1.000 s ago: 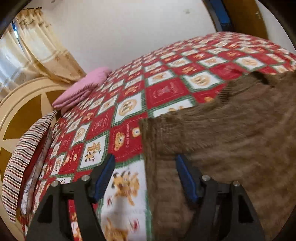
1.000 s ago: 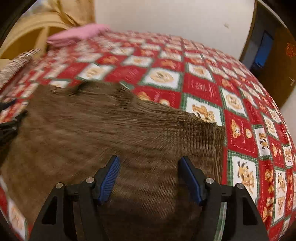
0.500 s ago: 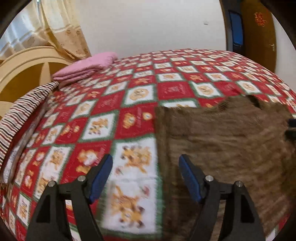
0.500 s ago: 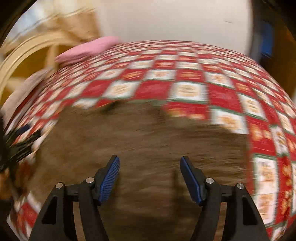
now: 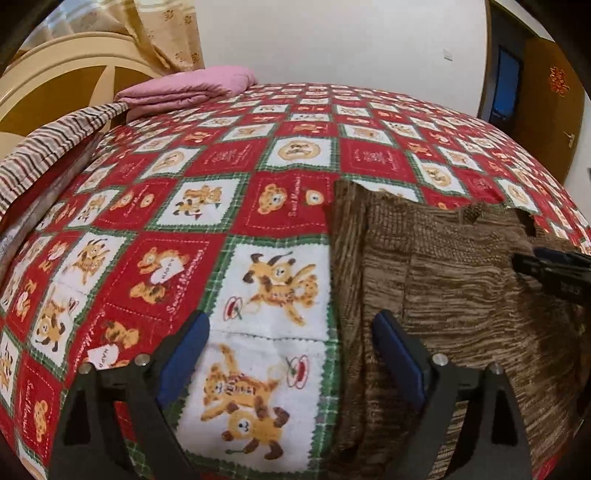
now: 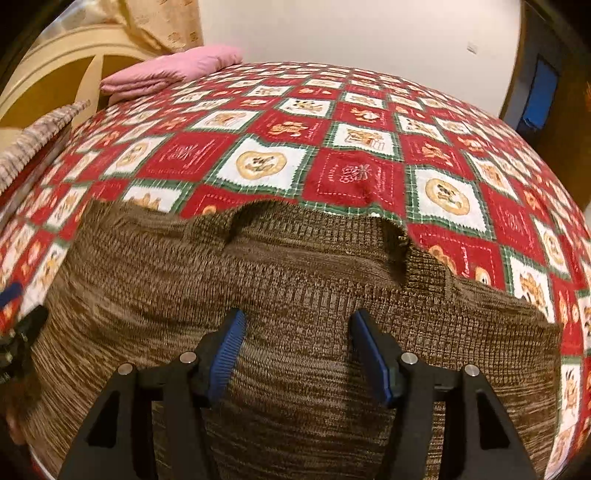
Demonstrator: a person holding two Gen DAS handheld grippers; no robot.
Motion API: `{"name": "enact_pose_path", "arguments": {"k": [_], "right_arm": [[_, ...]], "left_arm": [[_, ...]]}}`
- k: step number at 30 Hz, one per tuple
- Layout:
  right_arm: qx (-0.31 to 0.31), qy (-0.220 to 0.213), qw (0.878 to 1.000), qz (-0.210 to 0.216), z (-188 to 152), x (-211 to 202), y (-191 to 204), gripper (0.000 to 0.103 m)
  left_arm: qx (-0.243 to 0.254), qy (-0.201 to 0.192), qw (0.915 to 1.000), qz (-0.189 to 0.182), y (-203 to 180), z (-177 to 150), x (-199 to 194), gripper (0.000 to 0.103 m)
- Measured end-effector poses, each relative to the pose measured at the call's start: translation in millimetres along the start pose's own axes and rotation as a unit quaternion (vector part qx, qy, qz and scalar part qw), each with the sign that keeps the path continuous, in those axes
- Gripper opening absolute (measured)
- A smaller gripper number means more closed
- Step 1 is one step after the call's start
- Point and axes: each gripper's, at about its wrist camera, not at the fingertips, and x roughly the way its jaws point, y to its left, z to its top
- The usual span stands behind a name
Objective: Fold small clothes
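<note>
A brown knitted garment [image 6: 295, 266] lies flat on the red patchwork bed cover [image 6: 351, 173], its neckline at the far side. My right gripper [image 6: 299, 321] hovers over the garment's middle. Its jaws are closing, with knit below the gap but not pinched by the blue pads [image 6: 227, 347]. My left gripper [image 5: 291, 319] straddles the brown garment's [image 5: 461, 295] left edge, one finger over the bed cover [image 5: 166, 258], the other over the knit. Its jaws are opening and grip nothing. The right gripper's dark tip [image 5: 554, 273] shows at the far right of the left wrist view.
A folded pink blanket [image 5: 184, 90] and a striped cloth [image 5: 55, 147] lie at the bed's far left, by a cream headboard [image 5: 55, 85] and curtain [image 5: 166, 33]. A dark wooden door [image 5: 546, 110] stands at the right, behind the bed.
The left wrist view has rolled level and its jaws have spread wider. The right gripper has slid left from the garment's right edge to its middle, and its jaws have narrowed.
</note>
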Motion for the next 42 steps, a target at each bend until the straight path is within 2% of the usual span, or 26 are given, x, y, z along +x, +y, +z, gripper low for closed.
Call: {"name": "enact_pose_path", "arguments": {"k": [3,7,10,12,13,14,16,19,22,26,28,30,33,39,42], "right_arm": [[-0.001,-0.005,1.0,0.025,-12.2,-23.1,-4.6,0.061],[0.0,-0.038,0.998,0.045,-53.0,-77.8,-25.4,0.062],[-0.002,-0.044,0.999,0.014,-88.5,-104.4,-55.3,0.062],[0.018,-0.015,1.0,-0.015,-114.6,-102.4,-85.5,0.062],[0.025,-0.006,0.999,-0.019,-121.7,-99.3,-94.4,0.062],[0.032,-0.021,0.999,0.0,-132.5,-101.7,-105.8,0.061],[0.023,-0.029,0.999,-0.009,-139.3,-107.2,-111.6,0.061],[0.053,-0.044,0.998,-0.017,-131.0,-121.6,-113.2,0.061],[0.048,-0.072,0.996,0.021,-110.6,-134.0,-91.0,0.061],[0.032,-0.052,0.997,0.057,-78.8,-106.3,-55.5,0.061],[0.028,-0.028,0.998,0.048,-68.8,-86.5,-45.7,0.061],[0.013,0.006,1.0,-0.001,-57.3,-50.6,-37.6,0.061],[0.015,-0.004,0.999,-0.032,-46.1,-35.5,-41.9,0.061],[0.047,0.004,0.998,-0.046,-28.8,-22.2,-55.7,0.061],[0.047,-0.001,0.997,-0.06,-24.7,-16.3,-55.9,0.065]], "left_arm": [[0.001,-0.005,1.0,0.008,0.3,-0.9,-4.1,0.095],[0.03,-0.045,0.9979,0.035,-3.1,-4.8,-24.3,0.095],[0.061,-0.043,0.9959,0.051,-10.7,-6.8,-20.1,0.096],[0.069,-0.028,0.9954,0.061,-14.6,-4.6,-11.9,0.096],[0.074,-0.021,0.9946,0.069,-17.9,-2.2,-5.7,0.097],[0.076,-0.022,0.9942,0.074,-19.8,-0.7,-3.8,0.098],[0.082,-0.027,0.9918,0.095,-23.5,4.3,2.3,0.103],[0.062,-0.016,0.9943,0.086,-18.4,9.5,10.8,0.103],[0.051,-0.018,0.9956,0.077,-15.6,6.9,10.2,0.103],[0.044,-0.022,0.9962,0.071,-14.2,4.8,8.7,0.103],[0.041,-0.022,0.9966,0.068,-13.2,4.7,9.3,0.103],[0.038,-0.02,0.9971,0.063,-12.9,5.0,10.3,0.103],[0.032,-0.019,0.9978,0.054,-10.6,4.9,10.5,0.103],[0.004,-0.011,0.9998,0.018,0.5,5.2,12.8,0.103],[-0.002,-0.012,0.9999,0.011,2.5,5.0,12.4,0.103]]}}
